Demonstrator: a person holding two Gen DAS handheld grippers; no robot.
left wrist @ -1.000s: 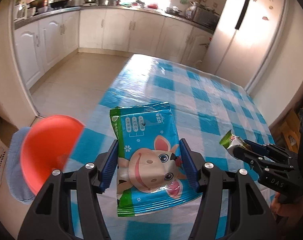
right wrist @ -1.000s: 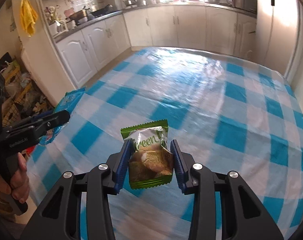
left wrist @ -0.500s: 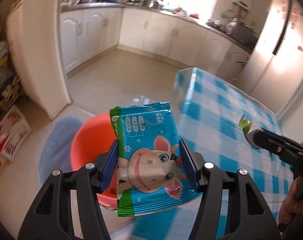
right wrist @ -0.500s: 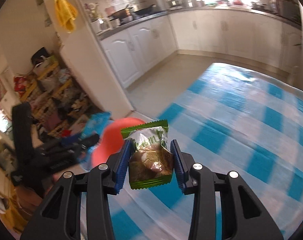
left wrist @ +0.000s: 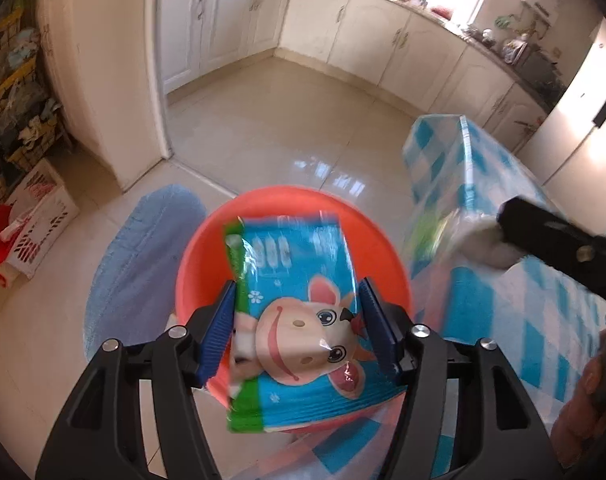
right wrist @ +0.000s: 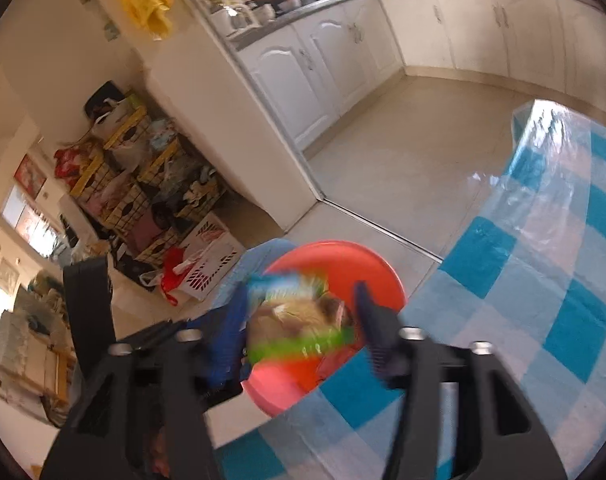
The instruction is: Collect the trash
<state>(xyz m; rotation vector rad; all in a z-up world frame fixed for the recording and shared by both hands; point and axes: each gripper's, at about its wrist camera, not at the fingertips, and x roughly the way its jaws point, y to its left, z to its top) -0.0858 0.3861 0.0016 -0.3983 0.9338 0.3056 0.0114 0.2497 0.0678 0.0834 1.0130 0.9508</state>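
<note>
My left gripper [left wrist: 299, 320] is shut on a blue wet-wipes pack with a cartoon cow [left wrist: 295, 304] and holds it over the red bin [left wrist: 207, 248] on the floor. My right gripper [right wrist: 301, 324] is shut on a green snack packet [right wrist: 299, 332], blurred by motion, and holds it over the same red bin [right wrist: 355, 260]. In the left wrist view the right gripper [left wrist: 503, 236] comes in from the right with the blurred packet [left wrist: 435, 236] at its tip. In the right wrist view the left gripper's body [right wrist: 91, 300] shows at the left.
The table with the blue-checked cloth [left wrist: 503, 312] stands right of the bin; its corner [right wrist: 523, 120] reaches toward the kitchen. A blue mat [left wrist: 135, 264] lies under the bin. A white crate [right wrist: 211, 256] and cluttered shelves [right wrist: 143, 184] stand at the left wall.
Both grippers swung left off the table and now hang over the red bin, each still holding its packet. The right wrist view has tilted and blurred.
</note>
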